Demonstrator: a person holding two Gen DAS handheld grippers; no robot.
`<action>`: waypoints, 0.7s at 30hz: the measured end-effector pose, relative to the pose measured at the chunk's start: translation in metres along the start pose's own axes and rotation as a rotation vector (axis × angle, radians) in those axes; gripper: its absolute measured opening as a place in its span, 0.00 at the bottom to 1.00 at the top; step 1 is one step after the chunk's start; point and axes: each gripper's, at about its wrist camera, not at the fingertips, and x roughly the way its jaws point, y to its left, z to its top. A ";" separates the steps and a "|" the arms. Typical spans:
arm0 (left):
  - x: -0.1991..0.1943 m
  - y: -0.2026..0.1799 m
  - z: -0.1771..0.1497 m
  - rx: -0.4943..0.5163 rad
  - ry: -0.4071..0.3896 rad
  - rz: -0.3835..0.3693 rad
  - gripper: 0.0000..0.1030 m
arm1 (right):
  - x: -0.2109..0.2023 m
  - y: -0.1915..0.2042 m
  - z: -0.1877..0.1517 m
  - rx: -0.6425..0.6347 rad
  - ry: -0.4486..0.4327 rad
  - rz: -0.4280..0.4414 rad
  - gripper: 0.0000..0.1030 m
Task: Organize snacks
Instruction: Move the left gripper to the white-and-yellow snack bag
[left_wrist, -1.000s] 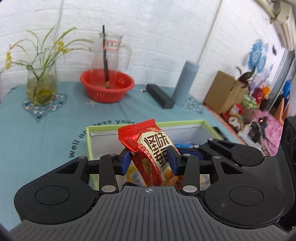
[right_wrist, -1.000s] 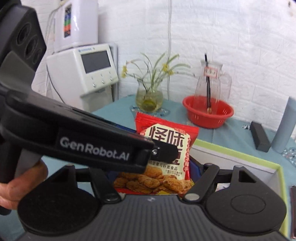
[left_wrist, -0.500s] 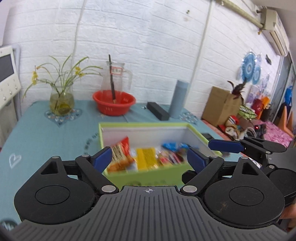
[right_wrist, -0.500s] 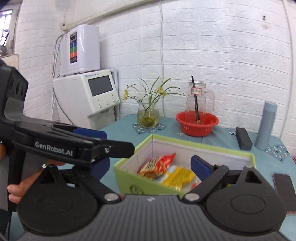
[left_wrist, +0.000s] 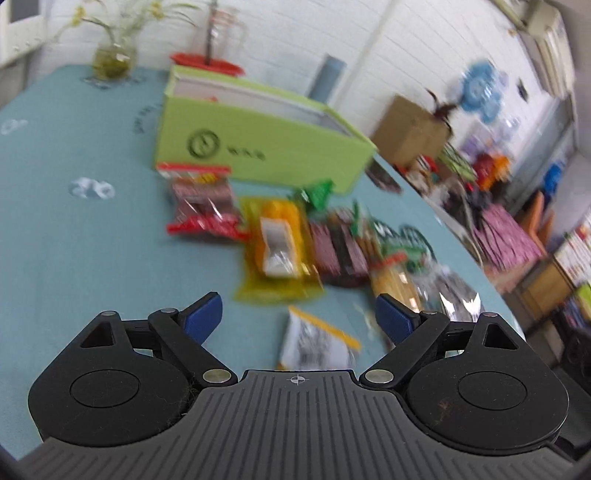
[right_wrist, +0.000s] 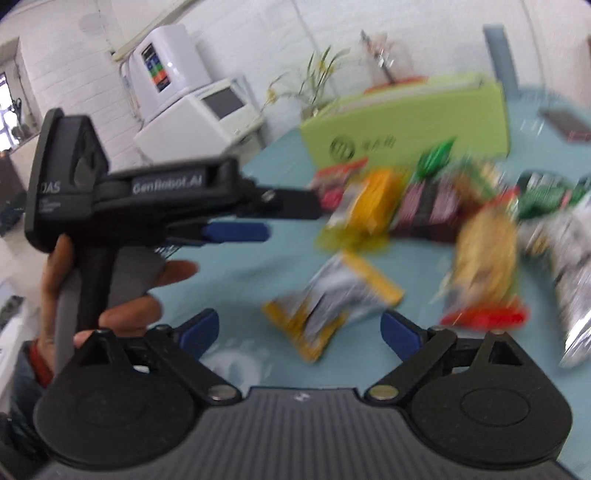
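yellow packet (left_wrist: 318, 345), perhaps, under spread left gripper (left_wrist: 297, 319)

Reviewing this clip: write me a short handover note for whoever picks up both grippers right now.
Left gripper: open, empty, above the table in front of the yellow-and-silver packet.
Right gripper: open, empty, aimed at the same packet.
Green box: at the back of the teal table; its contents cannot be seen from here.
Loose snacks lie in front of the box: red packet, yellow packet, dark red packets, and more to the right, blurred.
Done: cannot tell from these views.
Left: all the loose packets. The yellow-and-silver one is nearest, so probably next.
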 end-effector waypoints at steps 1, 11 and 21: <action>0.001 -0.003 -0.002 0.018 0.016 0.013 0.71 | 0.004 0.003 0.000 -0.023 0.004 -0.009 0.91; 0.009 0.022 -0.008 -0.084 0.112 -0.029 0.47 | 0.058 0.031 0.036 -0.280 0.080 -0.005 0.90; 0.011 0.006 -0.009 -0.031 0.087 0.138 0.58 | 0.052 0.033 0.022 -0.269 0.040 -0.085 0.90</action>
